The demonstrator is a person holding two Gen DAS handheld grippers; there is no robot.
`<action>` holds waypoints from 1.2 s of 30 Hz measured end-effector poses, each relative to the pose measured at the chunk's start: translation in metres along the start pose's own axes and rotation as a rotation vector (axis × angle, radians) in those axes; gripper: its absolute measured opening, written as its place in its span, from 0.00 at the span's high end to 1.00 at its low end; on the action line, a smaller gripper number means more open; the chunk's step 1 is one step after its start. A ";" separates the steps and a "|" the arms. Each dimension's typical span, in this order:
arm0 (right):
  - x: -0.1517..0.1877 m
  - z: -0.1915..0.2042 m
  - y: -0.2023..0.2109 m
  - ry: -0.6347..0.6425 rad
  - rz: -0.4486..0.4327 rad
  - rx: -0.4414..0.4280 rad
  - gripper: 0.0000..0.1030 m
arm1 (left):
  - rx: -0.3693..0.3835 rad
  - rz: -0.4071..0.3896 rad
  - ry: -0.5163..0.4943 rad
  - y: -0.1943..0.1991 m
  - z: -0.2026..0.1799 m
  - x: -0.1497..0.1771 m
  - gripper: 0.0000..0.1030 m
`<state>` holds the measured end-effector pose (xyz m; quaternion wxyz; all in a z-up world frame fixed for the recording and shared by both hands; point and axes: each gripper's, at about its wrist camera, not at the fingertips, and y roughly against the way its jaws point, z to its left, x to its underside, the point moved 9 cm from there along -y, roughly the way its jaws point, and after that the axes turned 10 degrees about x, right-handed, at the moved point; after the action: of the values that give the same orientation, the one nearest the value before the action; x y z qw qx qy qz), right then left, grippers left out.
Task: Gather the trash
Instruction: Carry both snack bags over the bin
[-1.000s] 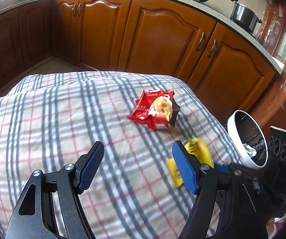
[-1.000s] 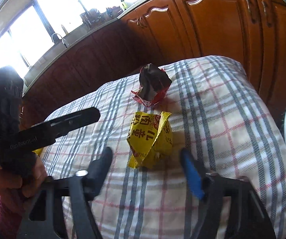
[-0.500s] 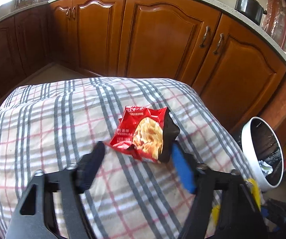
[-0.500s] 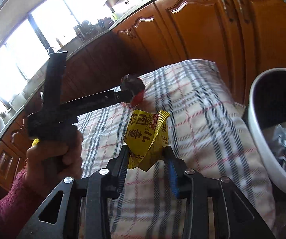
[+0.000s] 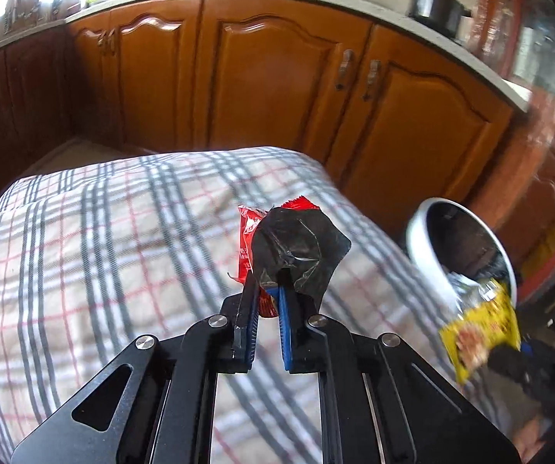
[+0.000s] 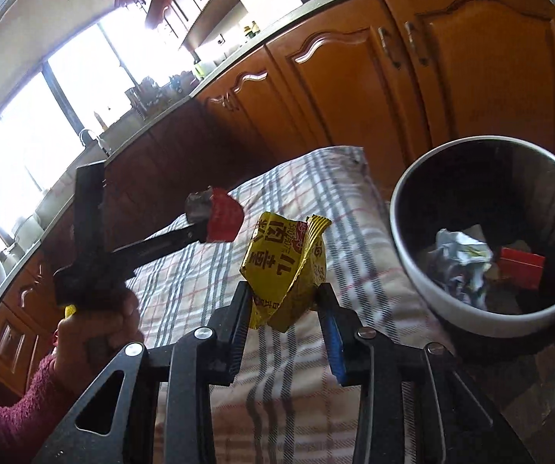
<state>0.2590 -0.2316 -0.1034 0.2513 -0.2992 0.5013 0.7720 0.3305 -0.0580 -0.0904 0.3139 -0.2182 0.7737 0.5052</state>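
Wooden kitchen cabinets [image 5: 277, 77] curve behind a table under a checked cloth [image 5: 103, 232]. Nearest, the left gripper [image 5: 267, 290] is clamped on a red snack wrapper [image 5: 296, 247], held clear of the cloth; its dark inner side faces the camera and hides most of the print. The right gripper [image 6: 285, 301] pinches a crumpled yellow wrapper [image 6: 285, 266] above the cloth. Just beyond stands a white bin [image 6: 424, 282], its rim cut off at the right, holding crumpled paper and something red, too blurred to identify.
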 end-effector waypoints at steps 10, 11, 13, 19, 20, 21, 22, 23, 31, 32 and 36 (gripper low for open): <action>0.006 -0.034 0.029 -0.047 -0.042 0.056 0.66 | 0.084 0.014 -0.092 0.018 -0.084 0.035 0.92; 0.006 -0.037 0.031 -0.053 -0.044 0.061 0.66 | 0.087 0.018 -0.099 0.018 -0.089 0.038 0.92; 0.007 -0.042 0.035 -0.058 -0.050 0.070 0.66 | 0.097 0.026 -0.106 0.017 -0.099 0.043 0.92; 0.010 -0.061 0.053 -0.082 -0.074 0.091 0.66 | 0.116 0.038 -0.114 0.016 -0.121 0.056 0.92; 0.010 -0.065 0.056 -0.087 -0.079 0.095 0.66 | 0.118 0.040 -0.119 0.015 -0.125 0.057 0.92; 0.010 -0.068 0.059 -0.091 -0.084 0.099 0.66 | 0.120 0.042 -0.124 0.015 -0.128 0.058 0.92; 0.010 -0.070 0.061 -0.094 -0.089 0.103 0.66 | 0.124 0.046 -0.131 0.014 -0.133 0.059 0.92; 0.011 -0.075 0.065 -0.096 -0.094 0.105 0.66 | 0.125 0.048 -0.135 0.013 -0.136 0.060 0.92; 0.006 -0.099 0.074 -0.131 -0.115 0.129 0.66 | 0.145 0.058 -0.172 0.009 -0.163 0.059 0.92; 0.006 -0.101 0.075 -0.133 -0.117 0.131 0.66 | 0.148 0.058 -0.175 0.008 -0.164 0.059 0.92; 0.005 -0.110 0.077 -0.143 -0.124 0.140 0.66 | 0.151 0.060 -0.193 0.005 -0.174 0.057 0.92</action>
<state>0.2254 -0.3615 -0.0940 0.3540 -0.2557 0.5155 0.7373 0.2407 -0.2173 -0.0761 0.3873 -0.1212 0.7818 0.4735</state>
